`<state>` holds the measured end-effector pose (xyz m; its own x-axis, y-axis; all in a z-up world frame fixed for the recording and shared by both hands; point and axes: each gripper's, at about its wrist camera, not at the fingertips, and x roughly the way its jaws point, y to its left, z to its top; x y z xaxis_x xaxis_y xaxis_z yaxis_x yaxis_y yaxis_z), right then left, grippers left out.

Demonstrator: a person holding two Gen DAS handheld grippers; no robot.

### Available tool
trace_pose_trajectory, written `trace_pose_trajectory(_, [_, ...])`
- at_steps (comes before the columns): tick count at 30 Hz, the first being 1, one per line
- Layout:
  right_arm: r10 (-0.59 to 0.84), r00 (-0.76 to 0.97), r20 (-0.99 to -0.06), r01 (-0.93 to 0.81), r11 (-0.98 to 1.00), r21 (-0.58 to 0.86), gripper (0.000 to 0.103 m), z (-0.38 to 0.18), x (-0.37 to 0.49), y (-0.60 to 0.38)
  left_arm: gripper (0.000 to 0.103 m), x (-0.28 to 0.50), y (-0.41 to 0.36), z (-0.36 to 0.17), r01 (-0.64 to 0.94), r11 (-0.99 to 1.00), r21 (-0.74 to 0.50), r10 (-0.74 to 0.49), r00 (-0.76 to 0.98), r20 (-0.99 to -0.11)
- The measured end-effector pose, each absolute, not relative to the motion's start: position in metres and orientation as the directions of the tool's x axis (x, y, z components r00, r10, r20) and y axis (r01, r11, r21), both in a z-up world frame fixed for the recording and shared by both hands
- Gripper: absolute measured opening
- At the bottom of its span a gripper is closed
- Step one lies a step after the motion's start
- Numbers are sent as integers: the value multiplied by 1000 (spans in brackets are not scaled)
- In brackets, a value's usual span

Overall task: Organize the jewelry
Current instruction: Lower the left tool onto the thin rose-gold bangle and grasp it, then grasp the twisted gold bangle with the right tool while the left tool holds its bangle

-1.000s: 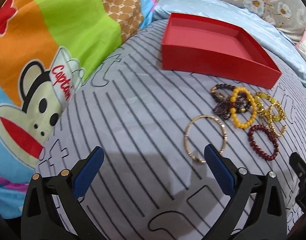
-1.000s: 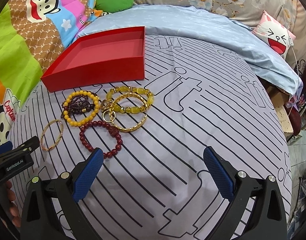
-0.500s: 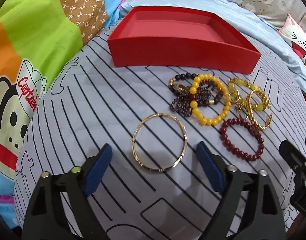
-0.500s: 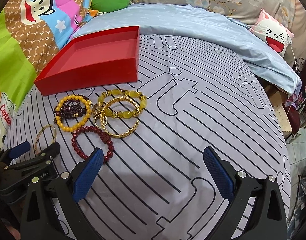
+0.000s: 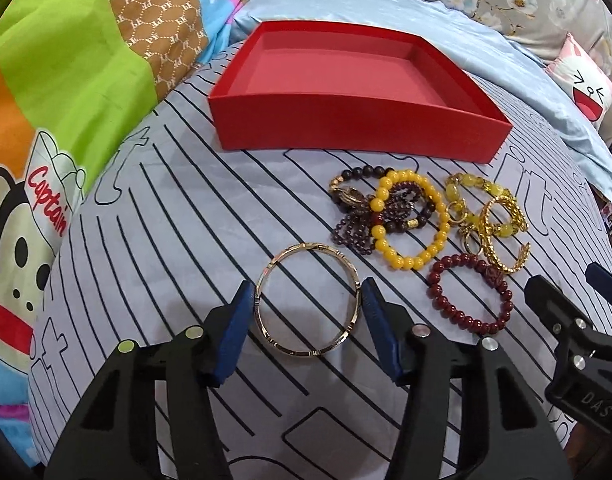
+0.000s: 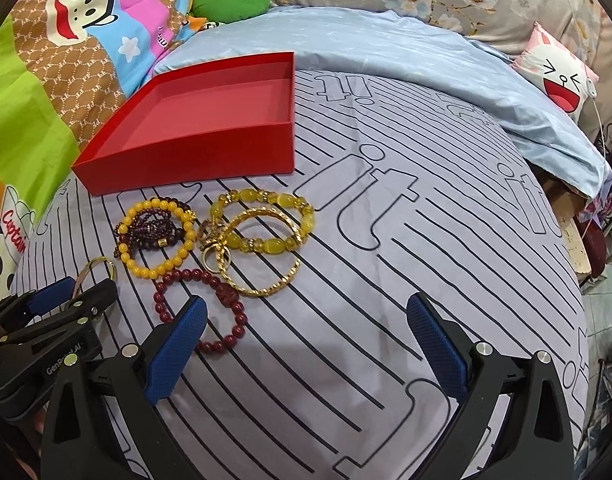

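Left wrist view: left gripper [image 5: 307,312] fingers are closing around the gold bangle [image 5: 308,299] on the bed [image 5: 178,216], while the right gripper [image 6: 306,334] gapes wide, holding nothing.

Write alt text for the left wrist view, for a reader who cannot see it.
The left gripper is closing its blue pads around a thin gold bangle lying flat on a striped grey bedsheet. Just beyond lies a cluster of beaded bracelets, and behind them an empty red tray.
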<state>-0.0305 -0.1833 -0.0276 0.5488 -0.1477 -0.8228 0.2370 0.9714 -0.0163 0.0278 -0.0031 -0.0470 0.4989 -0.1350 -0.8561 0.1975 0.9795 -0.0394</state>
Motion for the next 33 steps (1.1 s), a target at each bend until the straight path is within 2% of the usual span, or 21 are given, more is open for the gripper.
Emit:
trace_pose_trajectory(10, [-84, 551, -830, 210, 977, 40, 95, -36, -15, -179, 53, 32, 7, -45, 161, 987, -20, -100, 511, -854])
trace_pose_trajectory(13, [-74, 548, -833, 212, 976, 53, 87, -39, -11, -180, 53, 33, 9, -45, 157, 987, -20, -99, 511, -854])
trace_pose_trajectory(24, [-66, 543, -837, 208, 976, 58, 73, -48, 8, -180, 53, 40, 9, -49, 156, 987, -26, -102, 500, -860])
trace_pose_trajectory(30, [-75, 555, -828, 185, 982, 34, 55, -51, 13, -178, 53, 41, 7, -49, 159, 987, -24, -102, 499, -860])
trace_pose_trajectory(33, [-61, 560, -827, 178, 983, 48, 55, -50, 11, -178, 53, 40, 6, -49, 159, 987, -24, -101, 500, -860])
